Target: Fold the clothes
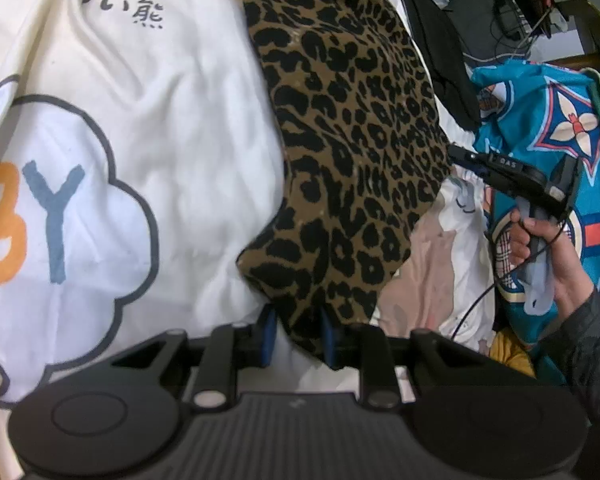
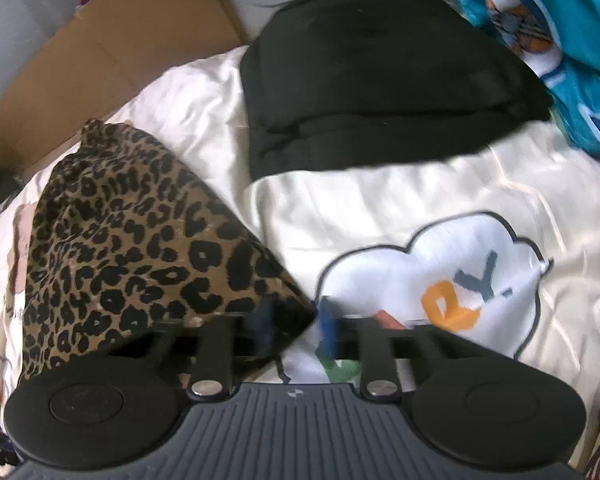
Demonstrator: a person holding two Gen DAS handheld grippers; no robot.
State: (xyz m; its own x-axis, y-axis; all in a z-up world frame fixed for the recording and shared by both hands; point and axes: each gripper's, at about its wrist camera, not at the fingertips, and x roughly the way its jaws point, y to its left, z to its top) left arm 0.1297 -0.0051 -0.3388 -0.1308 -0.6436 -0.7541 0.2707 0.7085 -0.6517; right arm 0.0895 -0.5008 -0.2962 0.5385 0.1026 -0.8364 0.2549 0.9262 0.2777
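Left gripper [image 1: 296, 340] sits at the bottom edge of its own view, blue fingers [image 1: 267, 336] clamped on the near edge of the leopard-print cloth [image 1: 352, 152]. The fabric fills the narrow gap between the two pads.

Biggest item: cream sheet [image 1: 172, 120] with a cloud print and letters, covering the whole work surface. It is wrinkled throughout and everything else lies on it.

Leopard-print cloth is next in size. It runs from the left gripper up and away across the sheet, as a long strip in the left view. In the right view the same cloth [image 2: 128, 248] shows as a triangle with its corner ending at the right gripper [image 2: 296, 332].

Right gripper: jaws nearly together, pinching that leopard corner. The frame is blurred at the pads, so I can't tell how much fabric is caught. From the left view the right gripper [image 1: 460, 158] meets the far side edge of the cloth, with the person's hand [image 1: 540, 248] around its handle.

Black folded garment [image 2: 380, 92] lies flat on the sheet beyond the leopard cloth, apart from it.

Teal patterned fabric [image 1: 540, 128] is heaped at the right side, beside the black garment.

Cardboard [image 2: 112, 52] stands past the sheet's far left edge.
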